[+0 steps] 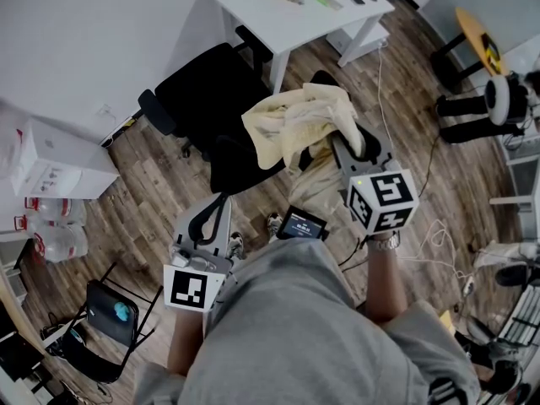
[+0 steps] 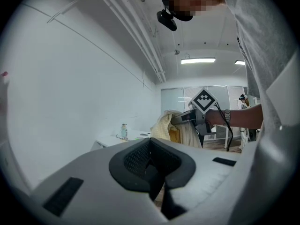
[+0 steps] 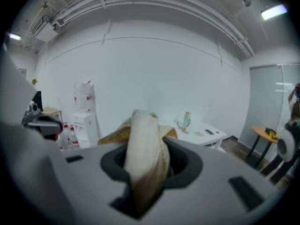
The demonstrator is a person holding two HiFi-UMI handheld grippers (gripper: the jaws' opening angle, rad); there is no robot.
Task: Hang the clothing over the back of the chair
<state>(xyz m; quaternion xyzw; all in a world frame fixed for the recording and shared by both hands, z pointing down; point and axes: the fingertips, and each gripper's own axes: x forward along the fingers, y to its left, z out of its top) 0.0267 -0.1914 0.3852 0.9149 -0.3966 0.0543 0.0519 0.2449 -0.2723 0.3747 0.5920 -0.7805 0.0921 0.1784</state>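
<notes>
Clothing (image 1: 295,125), a crumpled pale-yellow bundle, hangs from the right gripper (image 1: 344,146) just above and right of the black chair (image 1: 202,87). The left gripper (image 1: 211,219) sits lower, nearer the person.

In the left gripper view, the jaws are together on nothing, and the clothing (image 2: 168,128) is ahead, slightly right.

In the right gripper view, the jaws clamp a thick fold of clothing (image 3: 143,149) that bulges up between them.

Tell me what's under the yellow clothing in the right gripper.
A black chair shows below the clothing, partly covered by it. The cloth also hides the tips of the right gripper.
</notes>
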